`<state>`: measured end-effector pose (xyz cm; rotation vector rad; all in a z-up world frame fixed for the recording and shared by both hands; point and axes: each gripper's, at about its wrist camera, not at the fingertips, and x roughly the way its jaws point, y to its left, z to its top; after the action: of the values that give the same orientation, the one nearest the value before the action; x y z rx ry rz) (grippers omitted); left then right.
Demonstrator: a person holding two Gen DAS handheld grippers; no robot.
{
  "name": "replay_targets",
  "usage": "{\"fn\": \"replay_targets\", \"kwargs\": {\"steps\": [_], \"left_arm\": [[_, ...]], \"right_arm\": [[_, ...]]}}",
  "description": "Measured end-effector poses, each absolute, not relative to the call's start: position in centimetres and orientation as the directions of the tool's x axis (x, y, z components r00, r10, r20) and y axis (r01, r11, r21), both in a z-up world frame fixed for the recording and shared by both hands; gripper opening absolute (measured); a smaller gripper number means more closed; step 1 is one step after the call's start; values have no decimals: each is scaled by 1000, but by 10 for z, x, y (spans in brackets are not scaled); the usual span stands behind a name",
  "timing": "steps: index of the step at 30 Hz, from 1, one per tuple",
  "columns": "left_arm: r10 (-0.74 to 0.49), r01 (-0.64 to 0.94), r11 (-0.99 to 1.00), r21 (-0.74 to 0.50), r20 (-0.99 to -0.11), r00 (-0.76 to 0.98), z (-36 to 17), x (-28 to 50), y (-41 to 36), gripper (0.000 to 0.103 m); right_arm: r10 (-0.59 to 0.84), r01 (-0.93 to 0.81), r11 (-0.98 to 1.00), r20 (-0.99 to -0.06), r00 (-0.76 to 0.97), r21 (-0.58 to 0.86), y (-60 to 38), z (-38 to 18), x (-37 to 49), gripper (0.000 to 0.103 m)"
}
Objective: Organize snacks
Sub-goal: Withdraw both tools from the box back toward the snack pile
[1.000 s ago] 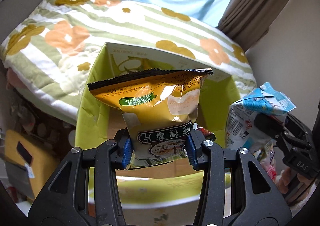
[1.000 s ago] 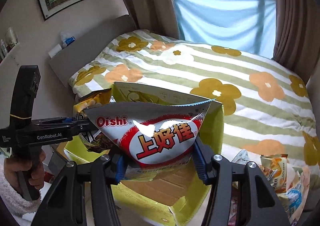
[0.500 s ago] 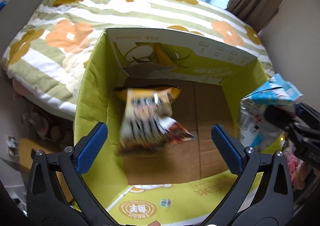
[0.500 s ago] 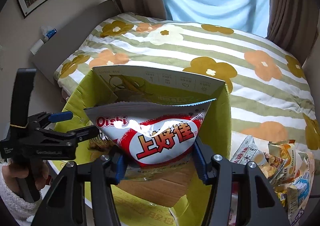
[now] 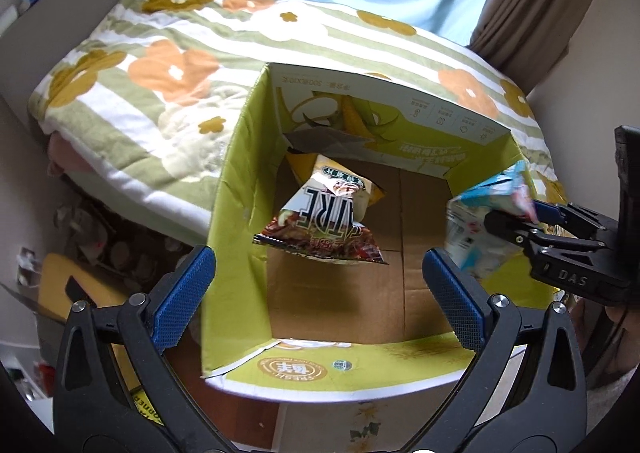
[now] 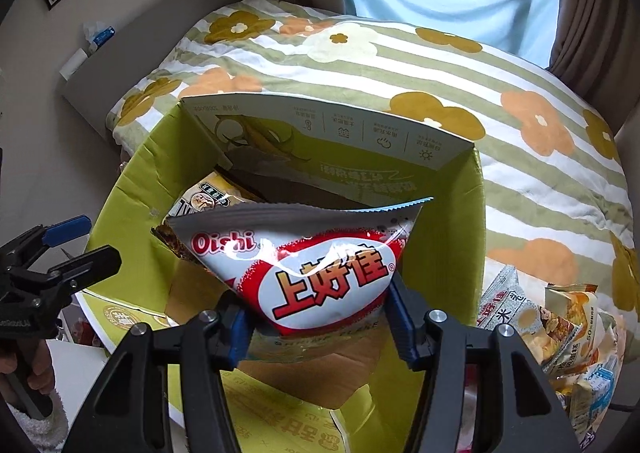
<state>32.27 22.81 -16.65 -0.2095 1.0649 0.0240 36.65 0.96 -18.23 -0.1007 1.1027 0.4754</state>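
Jaws: your left gripper (image 5: 320, 285) stands wide, empty; your right gripper (image 6: 320, 321) is opening, pads at the lower sides of the Oishi bag (image 6: 304, 265). Bag hangs over the green carton's (image 5: 236, 189) right wall, above the cardboard floor. Two packets (image 5: 324, 221) lie near the carton's far left corner. Bag looks light, puffed, slick foil; take it low by the seam. More snacks (image 6: 560, 329) piled right of carton, bed (image 6: 360, 65) behind
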Motion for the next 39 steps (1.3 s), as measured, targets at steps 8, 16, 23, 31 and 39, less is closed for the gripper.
{"fn": "replay_targets", "kwargs": {"steps": [8,16,23,31,39], "left_arm": [[-55,-110,985,-131,-851,522,-153,308,224,103],[-52,-89,989,-118,-845,533,-145,294,220,103],[-76,-44,992,-122,-822,564,-129,281,211,103],[-161,75,987,-145,-792,589,-110,276,176,102],[-252,216,964,-153,-778,575,-105,270,116,102]], "right_arm": [[350,-381,903,-849,395,196,1,-183,357,102],[353,-387,901,-851,388,197,2,-169,341,102],[344,-375,910,-825,448,176,-5,-144,318,102],[298,-313,939,-796,527,144,-32,-115,285,102],[197,-214,973,-787,585,84,-88,-106,250,102]]}}
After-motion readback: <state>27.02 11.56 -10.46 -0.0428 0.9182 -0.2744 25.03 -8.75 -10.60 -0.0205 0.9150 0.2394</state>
